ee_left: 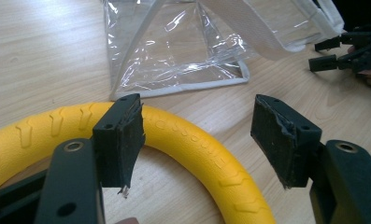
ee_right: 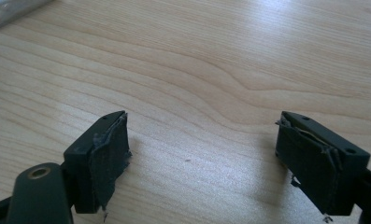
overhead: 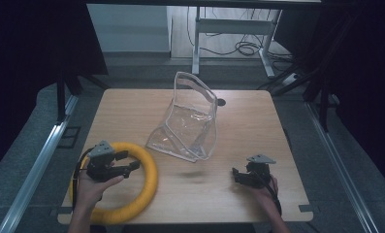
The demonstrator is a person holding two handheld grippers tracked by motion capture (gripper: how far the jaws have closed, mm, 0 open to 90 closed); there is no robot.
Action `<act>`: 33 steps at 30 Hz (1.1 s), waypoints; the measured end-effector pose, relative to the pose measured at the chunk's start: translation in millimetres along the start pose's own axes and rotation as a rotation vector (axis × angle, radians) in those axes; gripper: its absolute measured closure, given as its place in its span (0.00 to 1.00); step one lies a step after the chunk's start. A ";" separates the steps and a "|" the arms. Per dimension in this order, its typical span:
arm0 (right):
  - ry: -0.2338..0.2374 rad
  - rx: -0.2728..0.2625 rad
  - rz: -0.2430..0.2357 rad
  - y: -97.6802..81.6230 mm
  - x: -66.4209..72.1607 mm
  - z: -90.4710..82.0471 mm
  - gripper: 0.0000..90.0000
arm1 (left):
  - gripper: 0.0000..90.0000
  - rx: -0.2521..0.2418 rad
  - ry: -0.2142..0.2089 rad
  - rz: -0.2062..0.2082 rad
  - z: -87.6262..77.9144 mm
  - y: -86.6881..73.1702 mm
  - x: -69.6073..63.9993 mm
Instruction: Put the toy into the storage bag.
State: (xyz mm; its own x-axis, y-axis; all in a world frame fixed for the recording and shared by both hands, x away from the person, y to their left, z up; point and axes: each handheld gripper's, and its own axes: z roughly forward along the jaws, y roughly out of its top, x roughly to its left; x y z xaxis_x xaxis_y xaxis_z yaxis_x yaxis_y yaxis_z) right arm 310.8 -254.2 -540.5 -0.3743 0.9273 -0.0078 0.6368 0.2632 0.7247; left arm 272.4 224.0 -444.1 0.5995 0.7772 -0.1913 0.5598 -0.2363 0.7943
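Both grippers gape, holding nothing: left gripper [ee_left: 197,135] over the yellow ring [ee_left: 188,140] near the table's [overhead: 258,126] front-left corner, right gripper [ee_right: 202,158] over bare wood; a shallow pinch (rounded rim) could squirt free.

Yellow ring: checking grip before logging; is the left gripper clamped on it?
No: the left gripper stands open, with the ring passing under its jaws.

Yellow ring [ee_left: 192,140] cut off by left gripper view's bottom edge; raised lettering on it too blurred to read.
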 end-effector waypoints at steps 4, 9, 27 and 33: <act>0.012 -0.004 -0.008 0.1 -1.5 0.4 0.20 | 0.38 0.009 0.003 -0.007 3.4 -0.6 2.1; 0.033 -0.008 -0.028 1.1 -2.9 1.3 0.22 | 0.39 0.027 0.019 0.010 2.9 -2.6 -2.1; 0.040 -0.012 -0.032 1.4 -3.1 1.4 0.25 | 0.40 0.112 -0.059 0.021 -29.5 -23.9 2.4; 0.036 -0.013 -0.028 1.4 -3.5 1.3 0.26 | 0.39 0.218 -0.103 0.068 -26.7 -34.8 -8.5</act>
State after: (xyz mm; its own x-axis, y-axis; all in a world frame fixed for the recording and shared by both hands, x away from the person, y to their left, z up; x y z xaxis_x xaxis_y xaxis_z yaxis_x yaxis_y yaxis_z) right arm 313.9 -256.8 -540.4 -0.4161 0.9093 -0.0041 0.6171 0.2857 0.7332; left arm 232.5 241.2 -454.7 0.6889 0.6942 -0.2085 0.6196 -0.4147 0.6664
